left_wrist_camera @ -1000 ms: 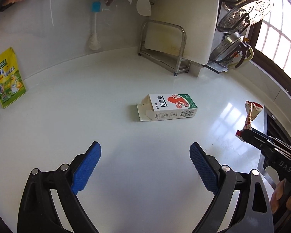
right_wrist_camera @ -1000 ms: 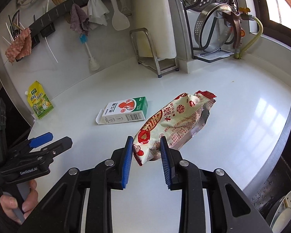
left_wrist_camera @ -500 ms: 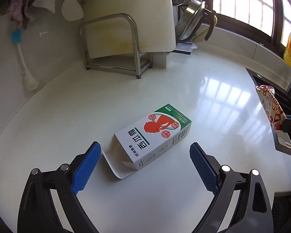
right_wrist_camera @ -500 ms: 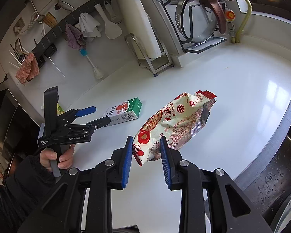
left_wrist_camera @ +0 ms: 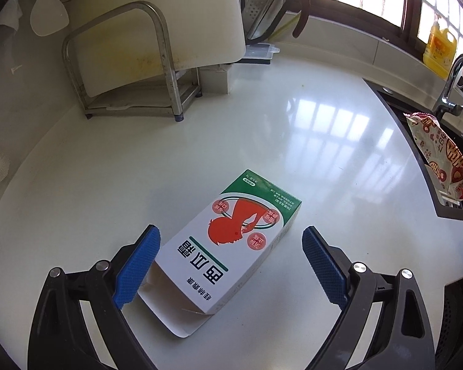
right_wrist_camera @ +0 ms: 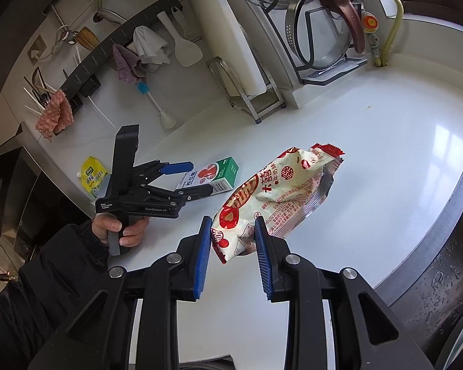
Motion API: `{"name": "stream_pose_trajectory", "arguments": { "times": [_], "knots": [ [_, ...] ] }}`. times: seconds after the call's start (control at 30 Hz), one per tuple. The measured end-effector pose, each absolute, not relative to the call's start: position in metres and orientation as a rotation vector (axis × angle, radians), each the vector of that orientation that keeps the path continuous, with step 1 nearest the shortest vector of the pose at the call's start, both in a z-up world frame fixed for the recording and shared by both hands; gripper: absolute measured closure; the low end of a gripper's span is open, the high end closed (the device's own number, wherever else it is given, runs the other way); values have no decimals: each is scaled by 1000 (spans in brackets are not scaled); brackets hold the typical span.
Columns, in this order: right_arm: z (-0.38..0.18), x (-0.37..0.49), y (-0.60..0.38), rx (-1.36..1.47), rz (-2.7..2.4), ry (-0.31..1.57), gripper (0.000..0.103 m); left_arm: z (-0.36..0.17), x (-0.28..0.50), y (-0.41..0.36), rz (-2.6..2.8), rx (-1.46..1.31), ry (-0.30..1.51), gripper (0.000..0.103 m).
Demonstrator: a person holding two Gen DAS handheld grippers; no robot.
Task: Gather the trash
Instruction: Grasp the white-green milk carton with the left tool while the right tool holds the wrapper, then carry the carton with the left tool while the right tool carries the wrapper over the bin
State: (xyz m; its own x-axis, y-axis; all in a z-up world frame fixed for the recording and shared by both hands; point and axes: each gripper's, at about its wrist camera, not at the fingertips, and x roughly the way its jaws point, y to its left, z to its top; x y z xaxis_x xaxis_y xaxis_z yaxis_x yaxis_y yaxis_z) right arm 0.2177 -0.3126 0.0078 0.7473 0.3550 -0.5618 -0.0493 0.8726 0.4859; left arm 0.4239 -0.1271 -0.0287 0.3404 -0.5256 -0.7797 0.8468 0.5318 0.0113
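Left gripper [left_wrist_camera: 231, 265]: jaws standing wide apart, nothing clamped. It's angling down at the counter [left_wrist_camera: 339, 141], straddling the near end of the green-and-white carton [left_wrist_camera: 231, 243]. Carton is lying flat on the counter, open flap end toward the gripper, running diagonally up-right between the pads. Left pad sitting just beside the carton's open end; can't tell if it's touching. Right pad is clear of it.

In the right wrist view, the left gripper [right_wrist_camera: 191, 178] is tilting downward over the carton [right_wrist_camera: 213, 178], a hand [right_wrist_camera: 120, 231] in a dark sleeve wrapping the grip from below.

Right gripper [right_wrist_camera: 233, 240]: pads pinching the lower end of the red-and-white snack wrapper [right_wrist_camera: 281, 194], which is sticking out ahead of the fingers and hanging over the counter, not resting on it. Gripper pointing moderately downward.

Further out from the left gripper: metal rack [left_wrist_camera: 157, 71] with a cutting board, beyond the carton; sink edge [left_wrist_camera: 416, 141] to its right.
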Motion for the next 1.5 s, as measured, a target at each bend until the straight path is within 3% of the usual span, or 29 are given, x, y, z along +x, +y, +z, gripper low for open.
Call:
{"name": "stream_pose_trajectory", "arguments": {
  "times": [0.43, 0.53, 0.6, 0.67, 0.8, 1.13, 1.5],
  "knots": [
    [6, 220, -313, 472, 235, 705, 76, -46, 421, -152, -959, 524, 874, 9],
    [7, 219, -312, 472, 233, 704, 76, -45, 420, -151, -938, 513, 861, 14],
    [7, 219, -313, 474, 230, 704, 76, -42, 421, -147, -939, 468, 875, 28],
    [6, 219, -314, 476, 228, 704, 76, -40, 419, -140, -941, 412, 886, 34],
    [6, 219, -314, 473, 224, 701, 76, -36, 409, -127, -887, 327, 891, 41],
    [10, 207, -304, 437, 217, 685, 76, -4, 341, -81, -586, 150, 825, 45],
    [20, 145, -272, 389, 240, 691, 76, 30, 233, -47, -357, 152, 745, 45]
  ]
}}
